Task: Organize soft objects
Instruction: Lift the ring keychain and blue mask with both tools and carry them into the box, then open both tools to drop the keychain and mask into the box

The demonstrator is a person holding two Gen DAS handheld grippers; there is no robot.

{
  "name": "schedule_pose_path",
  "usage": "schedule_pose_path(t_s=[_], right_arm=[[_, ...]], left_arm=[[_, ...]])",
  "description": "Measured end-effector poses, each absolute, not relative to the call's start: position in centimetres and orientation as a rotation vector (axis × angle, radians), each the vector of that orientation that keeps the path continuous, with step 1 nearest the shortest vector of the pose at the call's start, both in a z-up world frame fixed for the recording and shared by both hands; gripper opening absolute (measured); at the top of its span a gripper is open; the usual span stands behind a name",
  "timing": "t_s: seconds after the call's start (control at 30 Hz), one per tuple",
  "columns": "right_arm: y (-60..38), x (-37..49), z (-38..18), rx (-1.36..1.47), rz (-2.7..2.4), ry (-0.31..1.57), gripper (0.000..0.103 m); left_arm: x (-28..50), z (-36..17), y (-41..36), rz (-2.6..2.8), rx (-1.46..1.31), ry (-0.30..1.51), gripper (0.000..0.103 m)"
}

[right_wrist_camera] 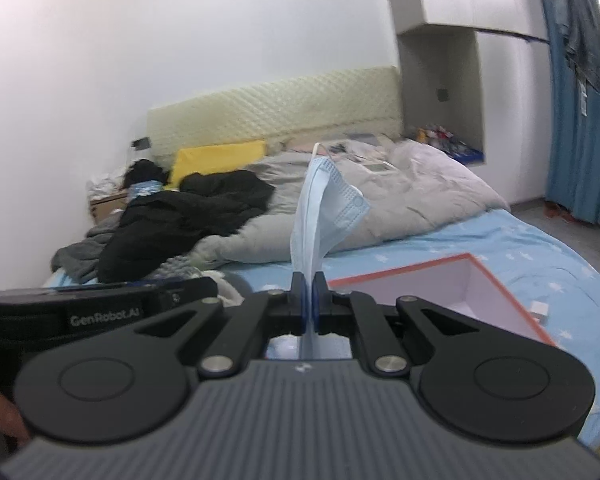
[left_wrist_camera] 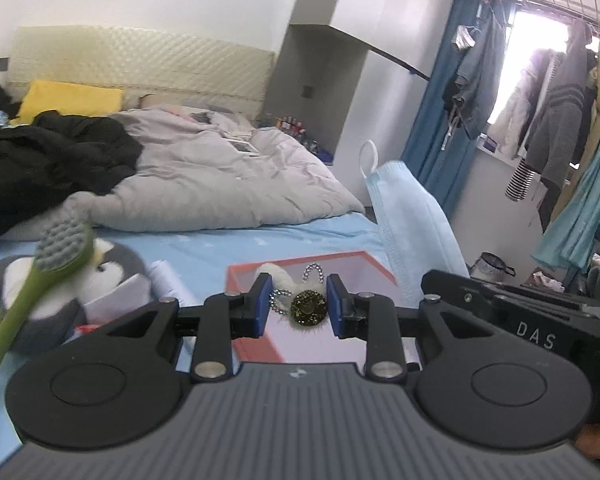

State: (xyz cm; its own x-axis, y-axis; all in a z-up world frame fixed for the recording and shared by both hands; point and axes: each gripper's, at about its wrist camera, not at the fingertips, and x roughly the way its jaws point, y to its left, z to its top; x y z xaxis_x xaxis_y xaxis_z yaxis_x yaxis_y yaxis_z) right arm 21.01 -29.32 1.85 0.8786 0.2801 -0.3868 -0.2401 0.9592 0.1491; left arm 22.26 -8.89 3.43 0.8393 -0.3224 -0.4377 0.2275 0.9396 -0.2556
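Note:
My right gripper [right_wrist_camera: 309, 292] is shut on a light blue face mask [right_wrist_camera: 320, 216], which stands up from the fingers above the bed; the mask also shows in the left wrist view [left_wrist_camera: 412, 232]. My left gripper [left_wrist_camera: 299, 304] is open over a pink box with an orange rim [left_wrist_camera: 360, 258]. Inside the box lies a white fluffy keychain with a gold disc and a bead chain [left_wrist_camera: 309, 307], between the fingers, not gripped. The box also shows in the right wrist view [right_wrist_camera: 496, 280]. A grey penguin plush [left_wrist_camera: 100, 280] lies left of the box.
A green brush with grey bristles [left_wrist_camera: 60, 248] sticks up at the left. A grey duvet [left_wrist_camera: 220, 184] and black clothes [left_wrist_camera: 48, 160] cover the far bed. The bed sheet [right_wrist_camera: 540, 248] is light blue. Clothes hang at the window on the right [left_wrist_camera: 556, 112].

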Motion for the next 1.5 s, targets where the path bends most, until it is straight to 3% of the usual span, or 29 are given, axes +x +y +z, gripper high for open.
schedule_pose_path(t_s=[0.33,0.63,0.97,1.03,1.1,1.13,1.5], right_arm=[[-34.5,26.8,0.0,0.124,0.148,0.57,0.006],[-38.3,30.9,-7.7,0.138,0.069,0.807,0.007],[-39.6,31.7,-13.0,0.181,0.037,0.93,0.009],[-39.9,31.6,-13.4,0.197,0.035,0.944,0.01],[-40.2,31.6,-13.8,0.21,0.027,0.955,0.019],[-40.3,31.5,-13.9,0.215,0.024,0.952,0.024],[-41.2,29.5,-11.8,0.228,0.034,0.845,0.026]], left_arm=[[31.2,2.4,-13.2,-0.369,-0.131,0.641,0.034],[35.8,-4.4,-17.4,-0.436,-0.112,0.872,0.034],[38.1,-8.5,-19.8,-0.445,-0.041,0.97,0.035],[38.3,-8.7,-19.9,-0.431,-0.03,0.978,0.038],[38.6,-9.2,-20.0,-0.419,-0.025,0.988,0.057],[38.5,-9.3,-20.0,-0.418,-0.027,0.98,0.059],[35.5,-7.6,-18.5,-0.408,-0.001,0.858,0.06]])
